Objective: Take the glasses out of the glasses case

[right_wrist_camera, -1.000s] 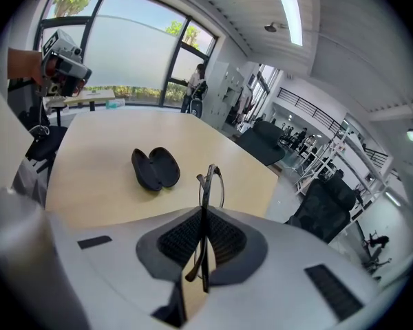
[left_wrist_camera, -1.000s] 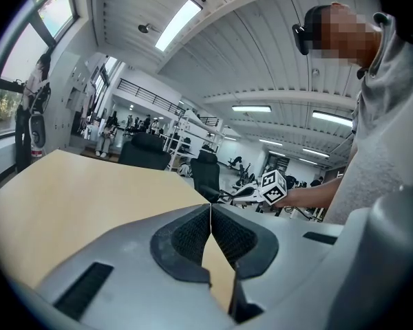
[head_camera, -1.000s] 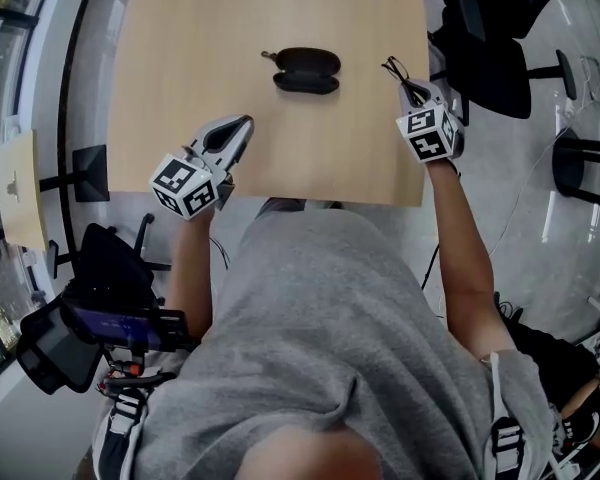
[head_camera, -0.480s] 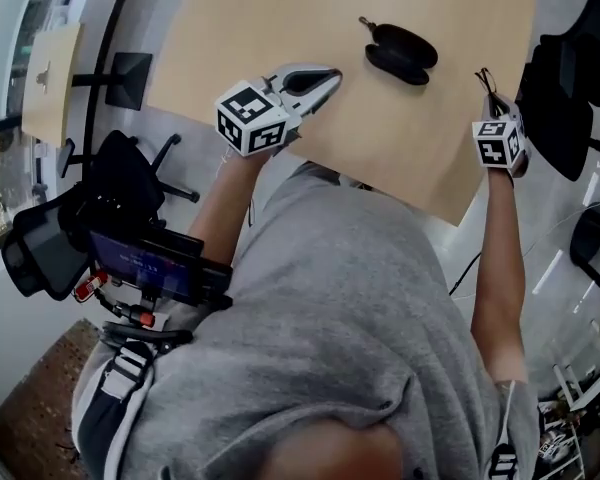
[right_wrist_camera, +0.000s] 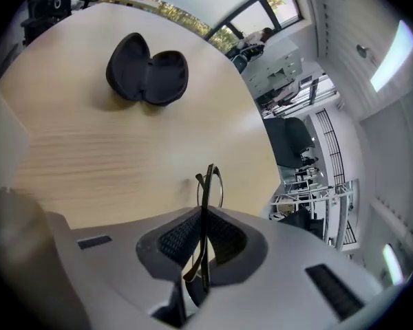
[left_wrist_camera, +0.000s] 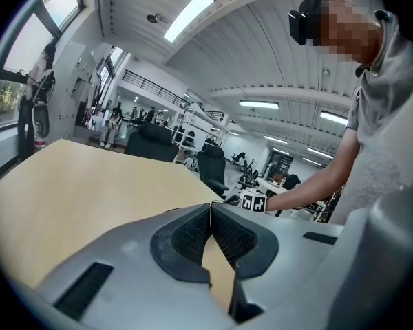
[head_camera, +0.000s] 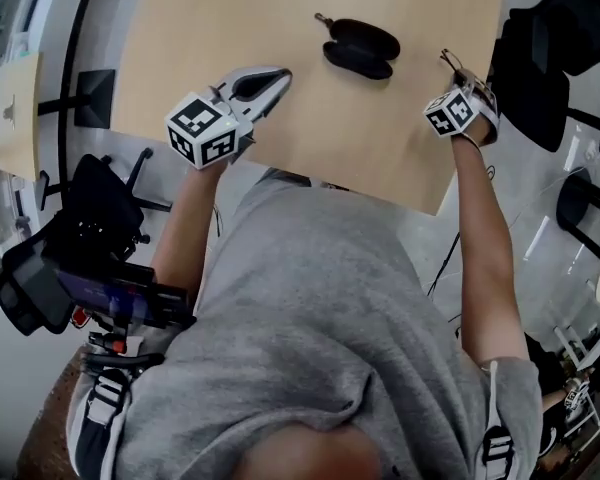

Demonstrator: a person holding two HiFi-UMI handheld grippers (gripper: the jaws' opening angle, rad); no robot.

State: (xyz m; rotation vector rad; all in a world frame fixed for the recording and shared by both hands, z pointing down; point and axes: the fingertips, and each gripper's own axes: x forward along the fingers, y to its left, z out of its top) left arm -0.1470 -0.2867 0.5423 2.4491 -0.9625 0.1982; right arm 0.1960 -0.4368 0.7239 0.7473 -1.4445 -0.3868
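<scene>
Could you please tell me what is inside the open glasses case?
The glasses case looks empty, though its dark lining hides detail. The glasses are clamped in the right gripper.

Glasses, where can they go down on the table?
The table is mostly bare. Widest free patch: left of the open glasses case, beyond the left gripper. A narrower strip lies between the case and the glasses, held in the right gripper. Nowhere is crowded.
</scene>
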